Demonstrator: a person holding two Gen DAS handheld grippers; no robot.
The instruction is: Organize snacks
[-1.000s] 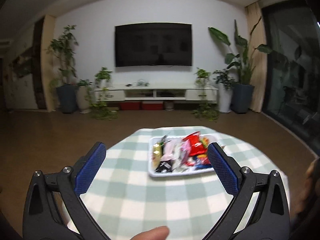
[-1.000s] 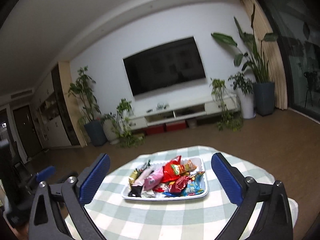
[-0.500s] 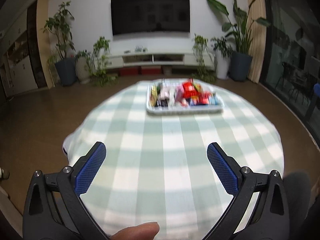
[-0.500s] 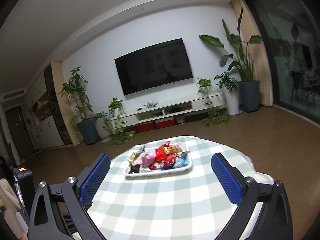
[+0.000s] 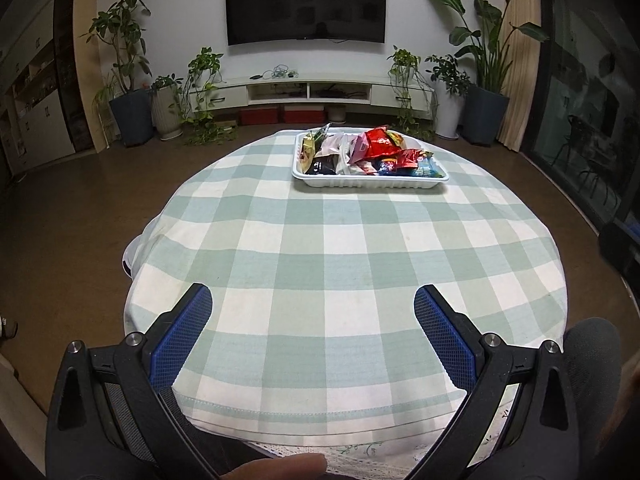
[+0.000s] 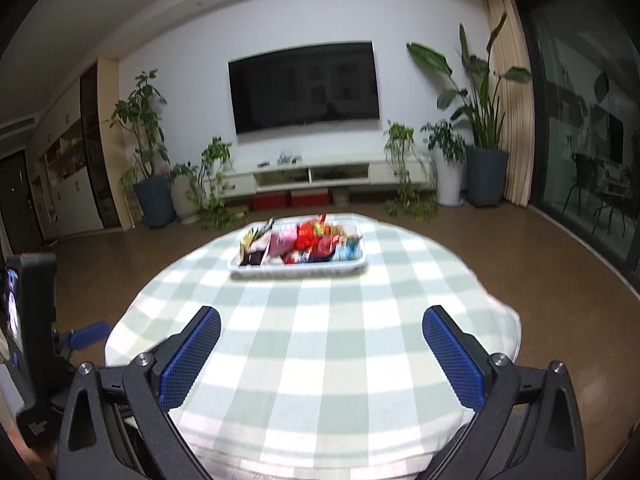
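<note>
A white tray [image 5: 370, 182] piled with several snack packets [image 5: 376, 148] sits at the far side of a round table with a green-and-white checked cloth [image 5: 340, 248]. It also shows in the right wrist view [image 6: 298, 271], blurred, with the packets [image 6: 308, 238] in it. My left gripper [image 5: 313, 304] is open and empty above the table's near edge, far short of the tray. My right gripper [image 6: 320, 326] is open and empty over the near half of the cloth [image 6: 320, 344].
The table stands on a brown floor. A TV [image 5: 306, 5], a low white cabinet [image 5: 312, 90] and potted plants [image 5: 486, 80] line the far wall. The other gripper's body [image 6: 30, 320] shows at the left edge of the right wrist view. Dark glass doors [image 5: 592, 92] are on the right.
Both grippers have drawn back from the tray toward the near edge of the table, so the tray looks smaller and farther. The left view tilted down. Both stayed open.
</note>
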